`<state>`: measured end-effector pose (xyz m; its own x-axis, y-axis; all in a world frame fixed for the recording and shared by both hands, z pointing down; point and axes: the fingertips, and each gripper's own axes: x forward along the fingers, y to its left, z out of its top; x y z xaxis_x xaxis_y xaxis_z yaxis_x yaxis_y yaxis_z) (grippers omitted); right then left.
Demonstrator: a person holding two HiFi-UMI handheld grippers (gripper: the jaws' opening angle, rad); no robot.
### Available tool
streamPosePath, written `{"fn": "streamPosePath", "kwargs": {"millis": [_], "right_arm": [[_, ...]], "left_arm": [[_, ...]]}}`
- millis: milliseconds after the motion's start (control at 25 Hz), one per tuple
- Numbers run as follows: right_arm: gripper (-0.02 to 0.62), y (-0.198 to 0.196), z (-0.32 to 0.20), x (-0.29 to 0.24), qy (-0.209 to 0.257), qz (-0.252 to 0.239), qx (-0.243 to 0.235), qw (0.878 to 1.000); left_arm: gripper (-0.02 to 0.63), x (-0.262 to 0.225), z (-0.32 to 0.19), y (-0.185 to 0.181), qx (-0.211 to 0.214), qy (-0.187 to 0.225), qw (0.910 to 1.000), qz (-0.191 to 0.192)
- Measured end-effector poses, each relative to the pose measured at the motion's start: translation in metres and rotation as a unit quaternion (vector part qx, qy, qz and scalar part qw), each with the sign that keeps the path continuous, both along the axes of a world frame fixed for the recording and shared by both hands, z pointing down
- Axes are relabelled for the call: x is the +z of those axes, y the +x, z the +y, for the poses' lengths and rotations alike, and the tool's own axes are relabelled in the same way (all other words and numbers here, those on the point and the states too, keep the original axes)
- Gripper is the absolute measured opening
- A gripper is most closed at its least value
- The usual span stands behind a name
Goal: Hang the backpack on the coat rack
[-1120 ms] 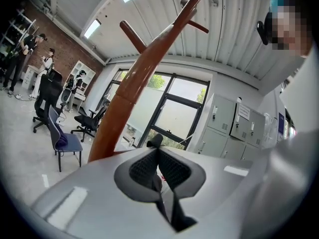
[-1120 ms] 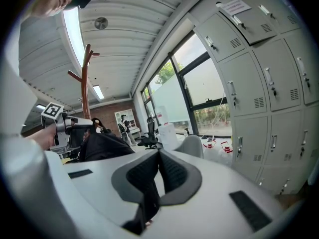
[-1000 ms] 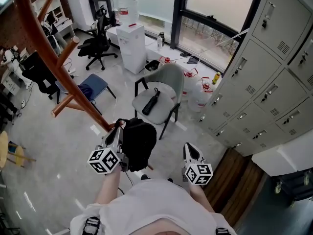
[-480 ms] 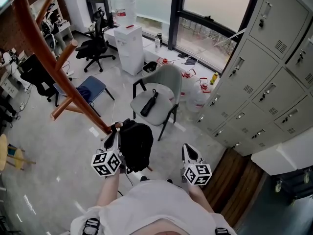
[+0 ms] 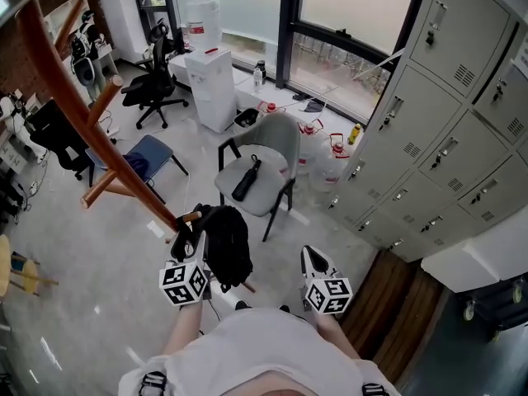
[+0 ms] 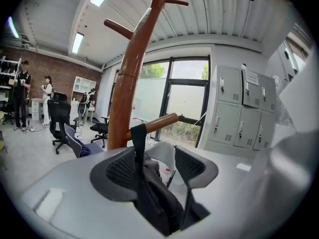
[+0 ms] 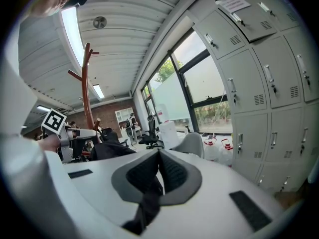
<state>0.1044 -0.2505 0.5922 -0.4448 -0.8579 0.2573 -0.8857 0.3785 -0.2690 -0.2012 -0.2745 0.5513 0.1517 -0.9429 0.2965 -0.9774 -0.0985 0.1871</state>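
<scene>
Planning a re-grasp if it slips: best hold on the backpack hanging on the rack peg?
The top strap of the backpack, just under the peg. It hangs as a narrow vertical band, so jaws can probably close across it. Come level from the person's side, straddling it; the bulky body below gives no thin edge.

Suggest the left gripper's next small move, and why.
Probably draw the left gripper straight back, off the strap. Its jaws have just been opening and stand apart, the strap free between them, looped over the coat rack's peg, so the backpack seems to hang.
</scene>
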Motion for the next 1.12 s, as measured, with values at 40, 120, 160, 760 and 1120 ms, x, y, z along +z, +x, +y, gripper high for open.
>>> {"fn": "streamPosePath", "kwargs": {"millis": [40, 120, 160, 760, 1120], "right_arm": [[0.009, 0.001, 0.0, 0.0, 0.0, 0.0, 0.001, 1.0], [0.008, 0.003, 0.001, 0.0, -0.002, 0.0, 0.003, 1.0], [0.009, 0.004, 0.002, 0.0, -0.002, 0.0, 0.004, 1.0], [0.009, 0.011, 0.002, -0.004, 0.006, 0.025, 0.005, 1.0], [0.008, 0.025, 0.001, -0.021, 0.024, 0.024, 0.024, 0.999]], "left_arm": [[0.238, -0.001, 0.001, 0.0, 0.001, 0.0, 1.0, -0.005], [0.244, -0.003, 0.003, -0.001, 0.0, -0.001, 0.9998, -0.019], [0.245, -0.004, 0.004, -0.002, -0.002, -0.001, 0.9997, -0.025], [0.247, -0.082, 0.008, 0.024, 0.03, 0.159, 0.9861, -0.04], [0.031, -0.092, 0.003, 0.079, 0.129, 0.196, 0.9713, -0.038]]}}
